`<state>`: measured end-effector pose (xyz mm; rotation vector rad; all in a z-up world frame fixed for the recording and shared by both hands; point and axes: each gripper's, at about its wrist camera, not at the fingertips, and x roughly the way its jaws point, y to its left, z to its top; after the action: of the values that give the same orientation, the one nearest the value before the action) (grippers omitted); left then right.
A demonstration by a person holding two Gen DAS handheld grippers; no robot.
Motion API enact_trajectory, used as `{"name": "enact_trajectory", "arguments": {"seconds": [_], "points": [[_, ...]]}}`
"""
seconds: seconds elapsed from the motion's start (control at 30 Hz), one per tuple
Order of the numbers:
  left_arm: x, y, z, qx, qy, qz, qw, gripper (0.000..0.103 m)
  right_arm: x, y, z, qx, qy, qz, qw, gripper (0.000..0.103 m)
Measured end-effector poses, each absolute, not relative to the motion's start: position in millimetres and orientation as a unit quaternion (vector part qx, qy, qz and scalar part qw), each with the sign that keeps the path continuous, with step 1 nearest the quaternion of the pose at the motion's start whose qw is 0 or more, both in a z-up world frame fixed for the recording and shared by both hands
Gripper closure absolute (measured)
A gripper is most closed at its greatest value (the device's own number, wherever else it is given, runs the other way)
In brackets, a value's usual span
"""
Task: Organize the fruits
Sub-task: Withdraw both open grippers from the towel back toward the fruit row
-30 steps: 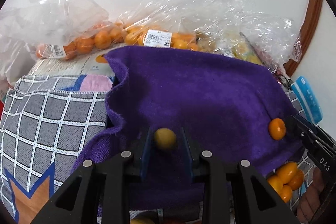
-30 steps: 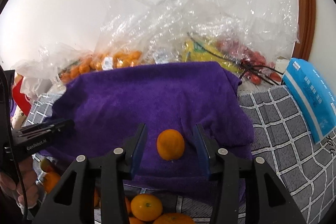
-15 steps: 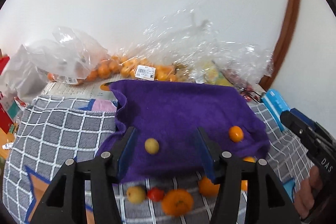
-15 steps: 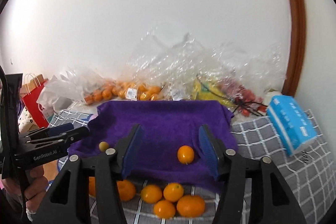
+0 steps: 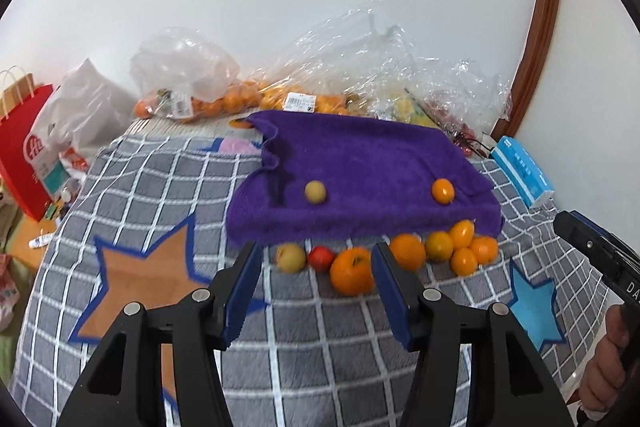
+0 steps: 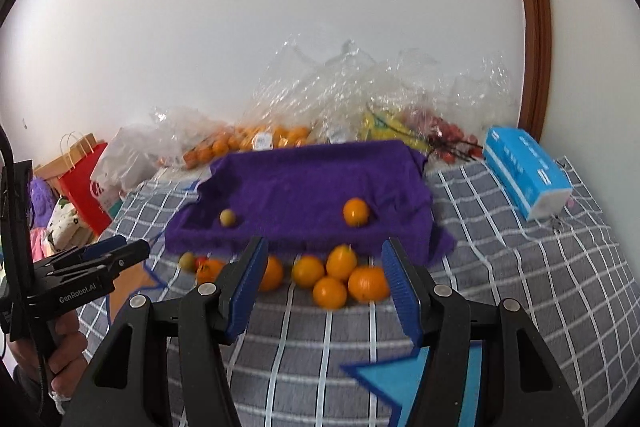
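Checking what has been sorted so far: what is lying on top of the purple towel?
On the purple towel lie two fruits, well apart: a small yellow-green fruit on the left and an orange citrus fruit on the right. Whatever the towel is draped over is hidden.

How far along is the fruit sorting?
Just begun. Done: a yellow-green fruit and a small orange sit apart on the purple towel. In hand: nothing; the left tool and right tool are open. Left: the pile of fruit on the checked cloth.
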<state>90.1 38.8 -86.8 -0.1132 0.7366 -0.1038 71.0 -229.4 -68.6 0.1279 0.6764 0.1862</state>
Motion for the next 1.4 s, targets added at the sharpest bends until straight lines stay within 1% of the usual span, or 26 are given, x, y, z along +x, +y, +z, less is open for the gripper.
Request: {"name": "enact_trajectory", "arguments": {"seconds": [0.27, 0.43, 0.8, 1.0, 1.1, 1.27, 1.33, 1.4], "points": [[68.7, 44.4, -92.7, -0.055, 0.367, -0.041, 0.928, 0.048, 47.3, -233.0, -76.9, 0.07, 0.332, 0.101, 0.935, 0.044], [60.9, 50.1, -98.7, -0.057, 0.372, -0.034, 0.926, 0.048, 47.0, -231.0, -82.9, 0.07, 0.34, 0.106, 0.932, 0.044], [67.0, 64.0, -106.2, -0.059, 0.381, -0.022, 0.922, 0.048, 55.2, -226.2, -94.5, 0.038, 0.338, 0.092, 0.936, 0.044], [79.9, 70.1, -114.5, -0.071, 0.391, -0.022, 0.917, 0.048, 72.4, -230.6, -114.8, 0.065, 0.366, 0.096, 0.923, 0.044], [89.6, 72.2, -120.5, -0.076, 0.399, -0.018, 0.914, 0.048, 78.2, -230.4, -121.4, 0.058, 0.37, 0.09, 0.923, 0.044], [101.4, 76.4, -129.7, -0.08, 0.41, -0.013, 0.909, 0.048, 94.8, -232.9, -132.7, 0.033, 0.371, 0.066, 0.926, 0.05], [105.7, 78.2, -133.4, -0.085, 0.414, -0.013, 0.906, 0.048, 103.5, -235.9, -138.1, 0.035, 0.377, 0.062, 0.923, 0.054], [111.1, 77.8, -136.6, -0.089, 0.419, -0.016, 0.904, 0.048, 111.4, -239.6, -143.3, 0.045, 0.385, 0.064, 0.92, 0.054]]}}
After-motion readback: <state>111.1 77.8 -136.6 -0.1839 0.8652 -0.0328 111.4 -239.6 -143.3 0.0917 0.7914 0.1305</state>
